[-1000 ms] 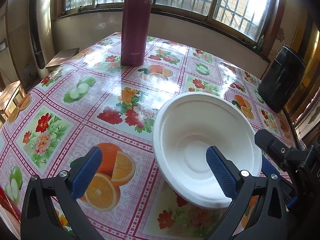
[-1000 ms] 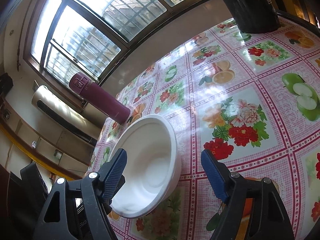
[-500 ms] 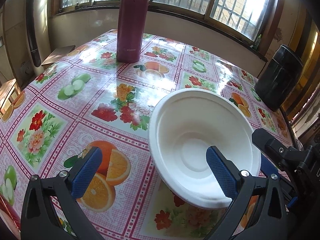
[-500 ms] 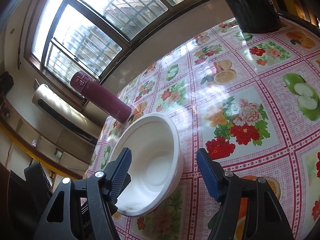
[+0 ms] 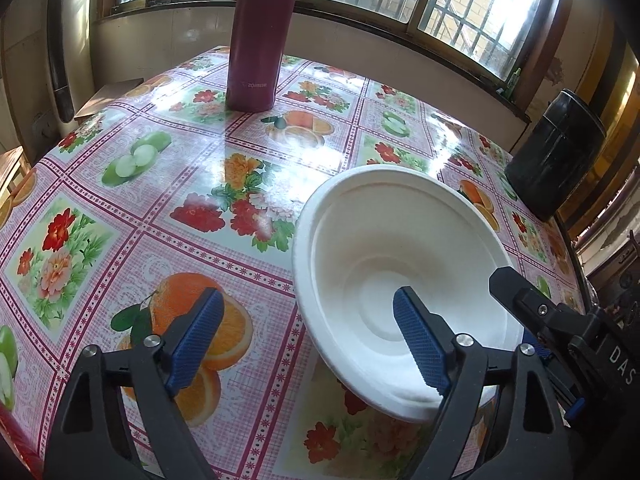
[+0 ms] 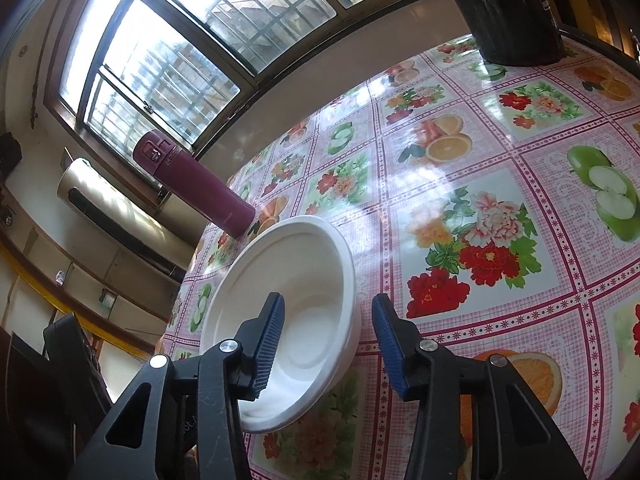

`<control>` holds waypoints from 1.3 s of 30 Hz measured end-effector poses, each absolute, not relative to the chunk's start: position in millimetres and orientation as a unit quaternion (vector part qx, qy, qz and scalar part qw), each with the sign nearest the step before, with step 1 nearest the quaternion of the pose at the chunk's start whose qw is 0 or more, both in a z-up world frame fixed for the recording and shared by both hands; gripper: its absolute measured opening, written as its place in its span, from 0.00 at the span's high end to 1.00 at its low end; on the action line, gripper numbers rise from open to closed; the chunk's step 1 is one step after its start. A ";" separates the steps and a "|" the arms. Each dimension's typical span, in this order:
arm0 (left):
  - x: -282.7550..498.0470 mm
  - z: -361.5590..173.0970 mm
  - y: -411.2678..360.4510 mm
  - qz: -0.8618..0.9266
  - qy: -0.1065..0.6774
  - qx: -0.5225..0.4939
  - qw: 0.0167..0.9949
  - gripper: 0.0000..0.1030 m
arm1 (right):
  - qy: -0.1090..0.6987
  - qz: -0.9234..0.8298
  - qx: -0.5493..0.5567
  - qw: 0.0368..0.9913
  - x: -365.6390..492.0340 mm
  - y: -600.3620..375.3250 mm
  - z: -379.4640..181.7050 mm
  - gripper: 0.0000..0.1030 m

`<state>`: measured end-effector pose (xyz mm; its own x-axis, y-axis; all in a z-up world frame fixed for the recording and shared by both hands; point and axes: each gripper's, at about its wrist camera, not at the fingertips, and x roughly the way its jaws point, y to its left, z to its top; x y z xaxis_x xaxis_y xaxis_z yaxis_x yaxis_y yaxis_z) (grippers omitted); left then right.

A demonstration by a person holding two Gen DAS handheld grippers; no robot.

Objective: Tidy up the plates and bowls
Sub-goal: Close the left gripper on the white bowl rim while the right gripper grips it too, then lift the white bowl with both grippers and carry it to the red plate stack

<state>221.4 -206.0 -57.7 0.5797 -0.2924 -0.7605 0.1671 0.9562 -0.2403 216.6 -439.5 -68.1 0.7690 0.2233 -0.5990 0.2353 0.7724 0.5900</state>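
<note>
A white bowl point(image 5: 400, 256) sits on the flowered tablecloth point(image 5: 168, 184); in the right wrist view the bowl point(image 6: 296, 280) lies at lower centre. My left gripper point(image 5: 306, 300) straddles its left rim, one pad above the printed orange and the other over the bowl's inside. The jaws are closing and do not touch the bowl. My right gripper point(image 6: 327, 302) straddles the opposite rim, with its left pad inside and its right pad outside. These jaws are closing too, with a gap still showing at the wall. The right gripper's black body point(image 5: 560, 320) shows beside the bowl.
A tall maroon flask point(image 5: 256, 36) stands at the far side near the window. A black canister point(image 5: 556, 156) stands at the far right corner. The table's edge runs close behind both, and a wooden stool point(image 5: 12, 168) is beyond the left edge.
The jaws of both grippers have narrowed around the bowl's rim, the right ones more. The bowl has stayed in place on the cloth.
</note>
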 end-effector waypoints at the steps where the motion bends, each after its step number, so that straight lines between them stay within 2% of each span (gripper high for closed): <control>1: 221.8 -58.9 -206.7 -0.131 0.443 -0.071 0.884 0.26 | 0.341 -0.005 0.336 0.878 216.8 -439.1 -68.5 0.60; 2: 222.0 -60.1 -206.8 -0.132 0.445 -0.071 0.883 0.27 | 0.342 -0.007 0.335 0.878 216.8 -439.0 -69.2 0.63; 4: 222.7 -62.8 -208.1 -0.135 0.451 -0.072 0.879 0.43 | 0.345 -0.010 0.333 0.878 217.5 -438.7 -70.2 0.71; 6: 223.1 -65.3 -209.7 -0.136 0.455 -0.069 0.878 0.53 | 0.347 -0.017 0.330 0.878 218.0 -438.7 -71.4 0.82; 9: 223.9 -68.5 -210.0 -0.139 0.460 -0.071 0.874 0.62 | 0.353 -0.018 0.334 0.874 218.8 -439.3 -74.5 0.86; 11: 223.4 -67.9 -209.2 -0.140 0.460 -0.072 0.874 0.72 | 0.354 -0.016 0.337 0.872 219.0 -440.1 -76.1 0.87; 16: 222.6 -66.9 -210.3 -0.146 0.462 -0.071 0.872 0.75 | 0.354 -0.015 0.333 0.874 218.1 -437.5 -75.0 0.90; 39: 209.2 -57.1 -218.8 -0.162 0.441 -0.047 0.881 0.76 | 0.345 -0.016 0.330 0.878 201.3 -437.3 -69.7 0.90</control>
<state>209.2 -218.8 -57.1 0.5581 -0.3263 -0.7629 0.2432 0.9434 -0.2255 201.3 -437.3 -69.7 0.7613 0.1995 -0.6169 0.2566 0.7811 0.5693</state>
